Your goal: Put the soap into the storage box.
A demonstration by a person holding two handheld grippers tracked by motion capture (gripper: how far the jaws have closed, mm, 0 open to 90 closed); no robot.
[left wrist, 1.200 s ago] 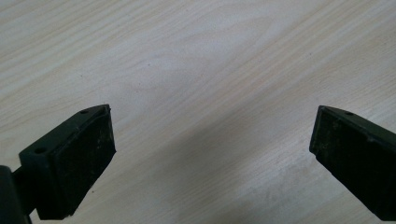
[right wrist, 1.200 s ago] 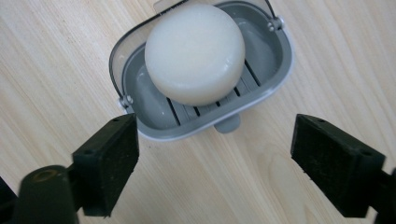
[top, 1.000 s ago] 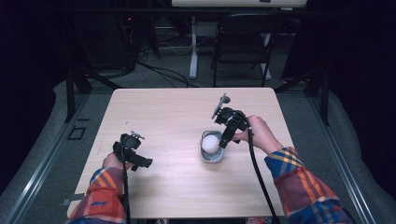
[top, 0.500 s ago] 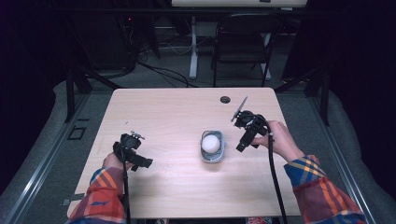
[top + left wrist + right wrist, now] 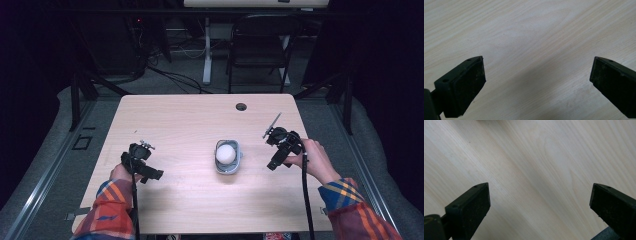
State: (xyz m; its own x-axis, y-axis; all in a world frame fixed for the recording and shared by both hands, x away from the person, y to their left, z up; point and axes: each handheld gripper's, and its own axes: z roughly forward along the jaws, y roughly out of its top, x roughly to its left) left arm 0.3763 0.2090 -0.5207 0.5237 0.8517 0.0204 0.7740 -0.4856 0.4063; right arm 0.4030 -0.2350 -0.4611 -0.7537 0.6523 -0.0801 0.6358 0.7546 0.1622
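A small grey container (image 5: 228, 164) sits near the middle of the wooden table (image 5: 190, 120), and a white round object (image 5: 226, 153) rests inside it. My right gripper (image 5: 274, 163) hovers just right of the container, open and empty. In the right gripper view its jaws stand wide apart, with one black pad (image 5: 474, 205) at the left and bare wood between. My left gripper (image 5: 152, 174) rests low at the table's left, well clear of the container, open as well. Bare wood also lies between its pads (image 5: 469, 82) in the left gripper view.
A round cable hole (image 5: 241, 106) sits near the table's far edge. Beyond the table stand a dark chair (image 5: 260, 45) and a white post (image 5: 206, 50), with cables on the floor. Cables trail from both grippers toward the near edge.
My right gripper has pulled away from the container, moving right and nearer to me, leaving the white object inside. The left gripper has stayed put.
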